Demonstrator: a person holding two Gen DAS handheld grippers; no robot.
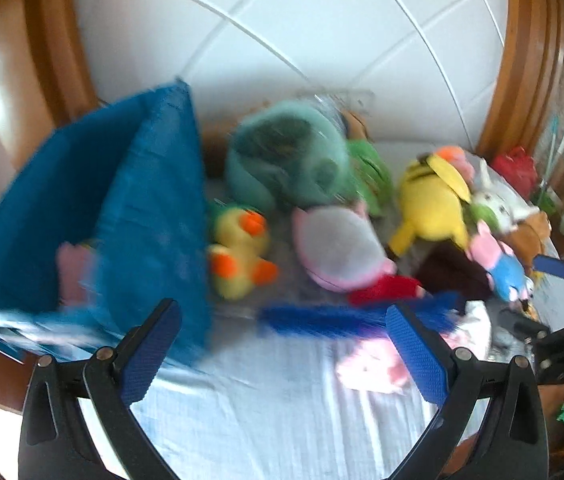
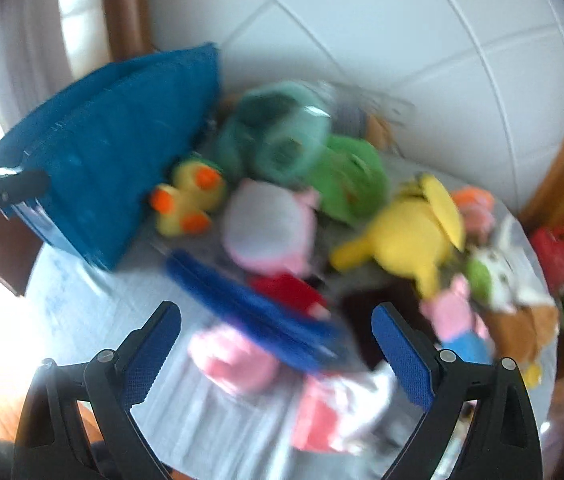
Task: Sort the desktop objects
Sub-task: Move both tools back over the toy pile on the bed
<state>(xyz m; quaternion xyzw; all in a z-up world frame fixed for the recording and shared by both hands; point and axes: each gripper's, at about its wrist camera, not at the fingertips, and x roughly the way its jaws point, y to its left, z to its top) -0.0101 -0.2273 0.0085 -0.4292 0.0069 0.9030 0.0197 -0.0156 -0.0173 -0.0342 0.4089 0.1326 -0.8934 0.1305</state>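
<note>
Both claws gape wide and hold nothing. In the right wrist view the right claw [image 2: 276, 344] hangs over a blue plush strip [image 2: 250, 312], its long axis running upper left to lower right between the fingers. The left claw [image 1: 282, 344] sits nearer the teal fabric bin [image 1: 94, 204] at left

Left side of the bed: we see the teal fabric storage bin [image 1: 94, 208] standing on the pale blue bedsheet [image 1: 266, 408].
Just right of the bin: the small yellow duck plush with orange feet [image 1: 238, 252].
Behind the duck, toward the white panelled headboard [image 1: 301, 32]: the large teal plush [image 1: 285, 160].
Right of the duck: the pink and grey round plush [image 1: 341, 252].
Further right: the yellow long-eared plush [image 1: 433, 200].
Near edge, in front of the pile: the fuzzy dark blue plush [image 2: 254, 312] lies across a pink plush [image 2: 234, 356].
</note>
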